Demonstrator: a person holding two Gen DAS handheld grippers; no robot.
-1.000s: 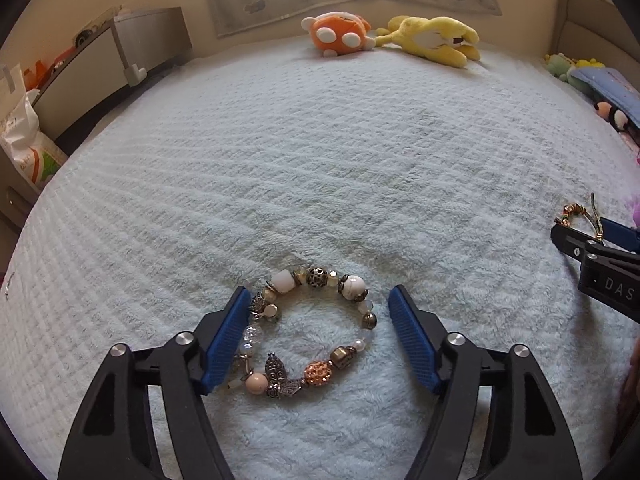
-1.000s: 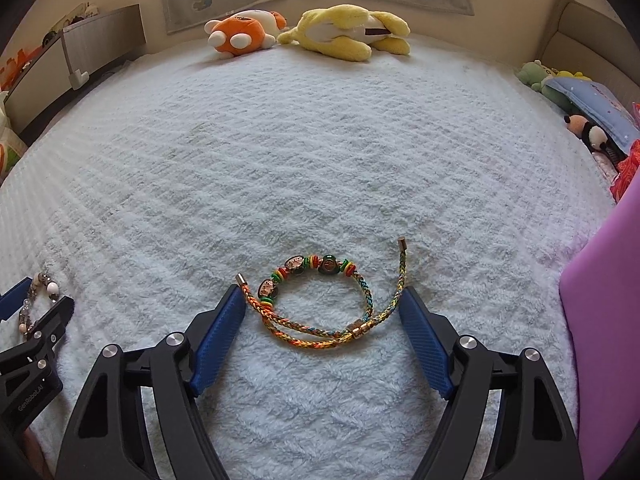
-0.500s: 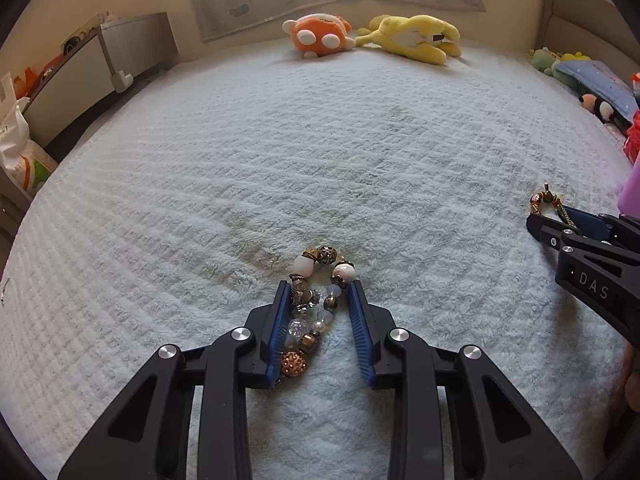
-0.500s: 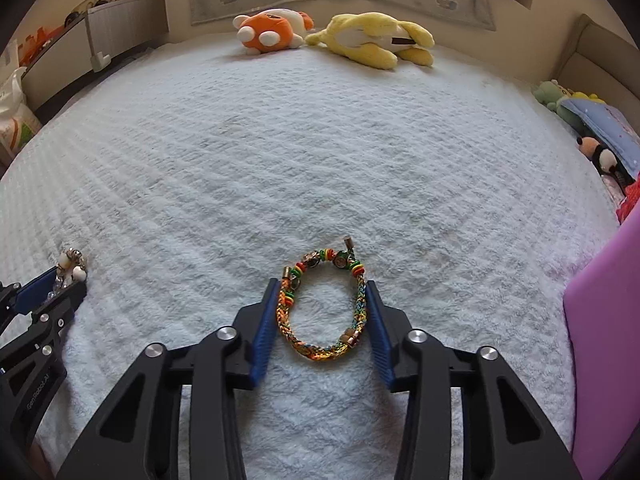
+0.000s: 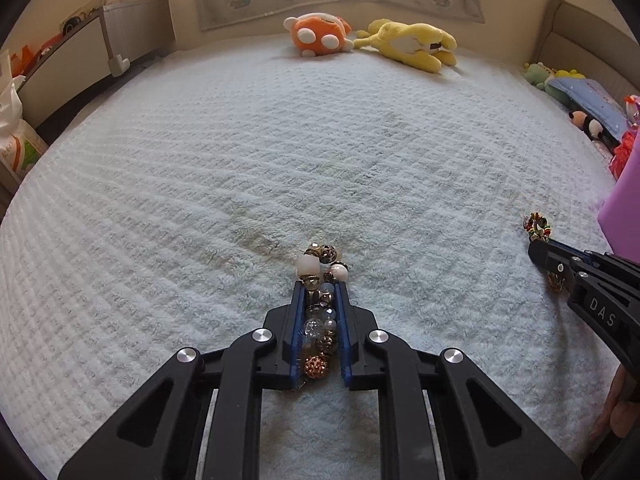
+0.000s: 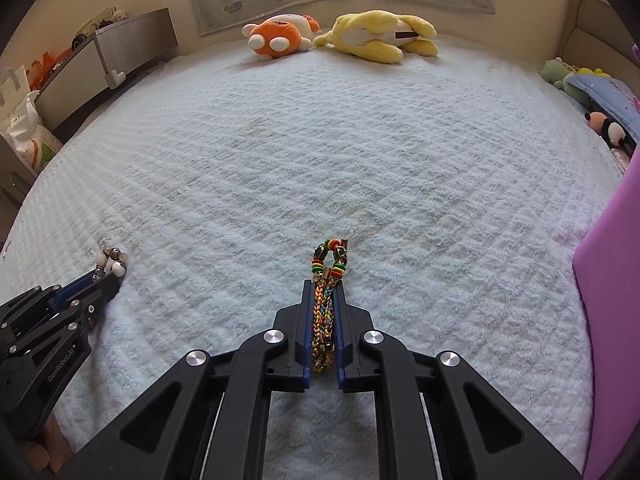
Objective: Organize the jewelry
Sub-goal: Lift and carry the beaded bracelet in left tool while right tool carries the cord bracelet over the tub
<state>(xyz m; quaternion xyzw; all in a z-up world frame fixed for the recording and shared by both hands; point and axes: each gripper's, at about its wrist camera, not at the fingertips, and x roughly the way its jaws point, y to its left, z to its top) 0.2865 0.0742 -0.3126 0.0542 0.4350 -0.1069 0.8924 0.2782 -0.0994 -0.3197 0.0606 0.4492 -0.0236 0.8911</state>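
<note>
A beaded bracelet (image 5: 308, 265) of white, clear, bronze and orange beads is squeezed into a narrow loop between the blue pads of my left gripper (image 5: 320, 286). The jaws are closing on it. Its far end sticks out past the fingertips onto the white blanket (image 5: 280, 160). A rainbow braided cord bracelet (image 6: 322, 320) with coloured beads sits folded between the pads of my right gripper (image 6: 323, 282), whose jaws are also closing. Each gripper shows in the other's view: the right gripper (image 5: 538, 246) at the right edge, the left gripper (image 6: 114, 280) at the lower left.
An orange plush (image 5: 318, 36) and a yellow plush (image 5: 408, 44) lie at the far edge of the bed. A purple box (image 6: 608, 320) stands close on the right. More soft toys (image 5: 580, 96) line the right side. A white bag (image 5: 16, 136) stands left of the bed.
Both grippers went from wide open around the flat bracelets to nearly shut, squeezing each bracelet into a narrow loop. The right gripper has moved slightly.
</note>
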